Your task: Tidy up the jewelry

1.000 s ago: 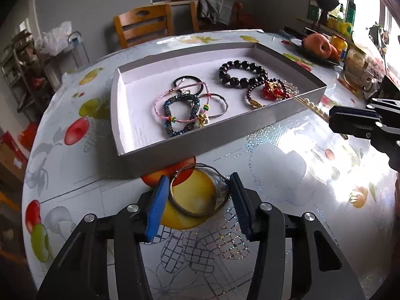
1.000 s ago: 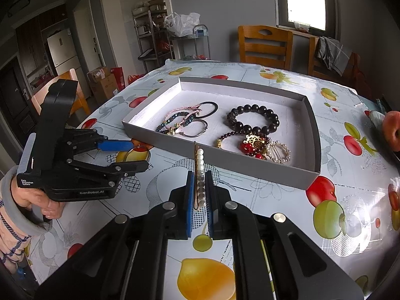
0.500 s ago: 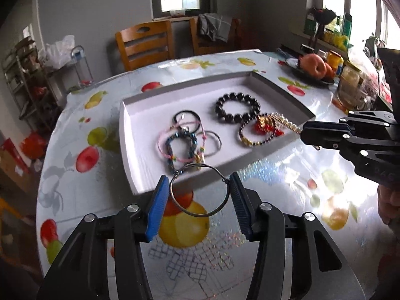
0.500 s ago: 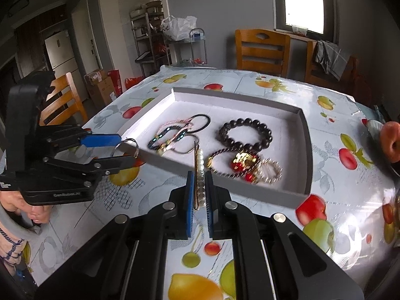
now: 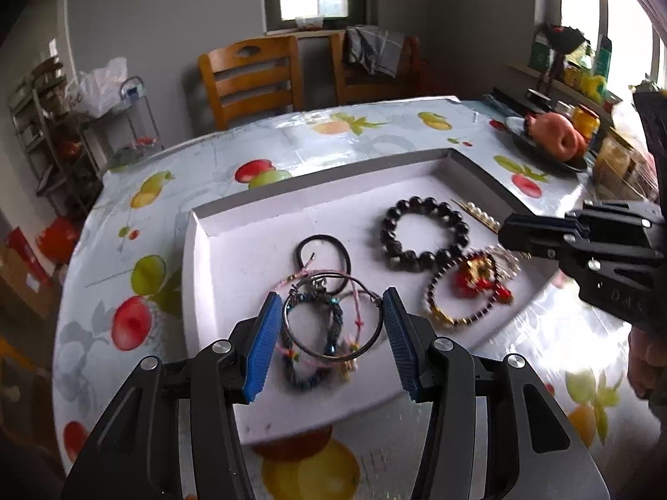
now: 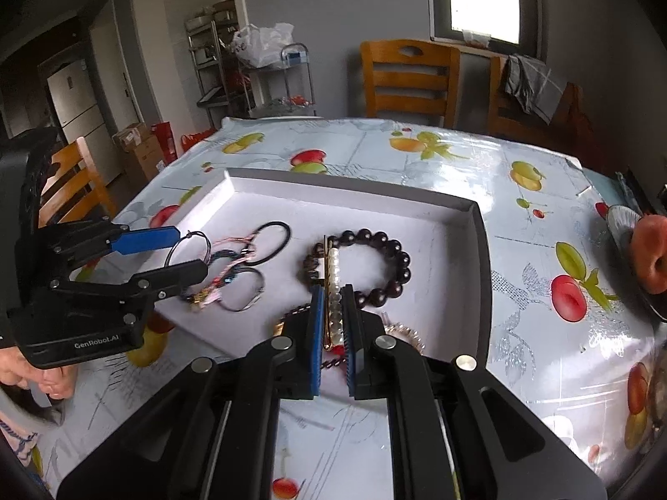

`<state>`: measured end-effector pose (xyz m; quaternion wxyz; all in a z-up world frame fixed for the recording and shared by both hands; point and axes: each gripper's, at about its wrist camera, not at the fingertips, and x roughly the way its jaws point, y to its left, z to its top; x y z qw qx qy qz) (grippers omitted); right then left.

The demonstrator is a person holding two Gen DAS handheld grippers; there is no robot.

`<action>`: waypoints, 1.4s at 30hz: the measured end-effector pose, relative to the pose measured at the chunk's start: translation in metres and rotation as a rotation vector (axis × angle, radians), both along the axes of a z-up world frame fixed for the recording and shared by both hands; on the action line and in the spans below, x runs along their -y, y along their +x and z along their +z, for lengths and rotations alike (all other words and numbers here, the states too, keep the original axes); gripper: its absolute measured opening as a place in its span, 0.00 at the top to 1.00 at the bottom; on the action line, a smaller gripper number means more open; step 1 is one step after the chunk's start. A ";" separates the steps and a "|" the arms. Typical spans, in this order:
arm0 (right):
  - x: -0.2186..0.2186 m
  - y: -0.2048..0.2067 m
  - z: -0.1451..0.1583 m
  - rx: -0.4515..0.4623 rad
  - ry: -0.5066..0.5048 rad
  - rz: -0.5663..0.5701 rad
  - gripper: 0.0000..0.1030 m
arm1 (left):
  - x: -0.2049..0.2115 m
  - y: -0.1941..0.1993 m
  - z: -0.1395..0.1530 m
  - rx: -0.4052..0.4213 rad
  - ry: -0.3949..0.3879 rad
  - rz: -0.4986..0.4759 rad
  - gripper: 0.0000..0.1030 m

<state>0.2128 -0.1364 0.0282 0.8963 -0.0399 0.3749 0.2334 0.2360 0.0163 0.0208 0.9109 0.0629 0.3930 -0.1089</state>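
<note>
Holding a thin wire bangle [image 5: 332, 321] across its width, the left gripper [image 5: 331, 335] has both blue pads [image 5: 262, 352] pressed on the ring's outer edges, which keeps the hoop flat and ready to drop. It hangs over the tray's [image 5: 216, 218] near-left part, above a tangle of cord bracelets [image 5: 310, 333]; I judge the bangle is meant to land beside them, like with like.

Closed almost fully, the right gripper [image 6: 332, 329] pinches a slim pearl clip [image 6: 332, 275], its bar running straight out toward twelve o'clock. The clip hovers over the dark bead bracelet [image 6: 375, 262], likely bound for the tray's right half.

From the left wrist camera, the red and gold charm bracelet [image 5: 471, 287] shows whole at about two o'clock from the bangle, and the clip's tip pokes out past the right gripper's nose at three o'clock. The right wrist camera hides most of that charm piece behind its own fingers, yet it shows the left gripper side-on at nine o'clock, the bangle clear of the tray floor, and a hand [image 6: 29, 373] below it.

Farther off at twelve o'clock stand wooden chairs [image 6: 408, 79], and a fruit plate [image 5: 554, 141] sits at the table's far right edge.
</note>
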 end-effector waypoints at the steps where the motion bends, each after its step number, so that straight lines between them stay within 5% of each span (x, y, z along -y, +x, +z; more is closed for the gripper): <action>1: 0.001 0.003 -0.002 -0.005 0.000 -0.003 0.92 | 0.000 0.005 -0.003 -0.004 -0.003 0.006 0.50; 19: 0.001 0.024 -0.039 -0.027 -0.034 -0.033 0.91 | 0.000 0.025 -0.032 -0.032 -0.016 0.030 0.49; 21: 0.000 0.021 -0.040 -0.019 -0.039 -0.032 0.90 | -0.001 0.023 -0.032 -0.021 -0.015 0.042 0.36; 30: 0.008 -0.007 -0.020 0.076 0.014 -0.033 0.58 | -0.003 -0.004 -0.012 0.072 -0.048 0.058 0.13; 42: 0.030 -0.063 -0.002 0.196 0.118 -0.055 0.20 | -0.015 -0.066 0.006 0.204 -0.128 0.153 0.07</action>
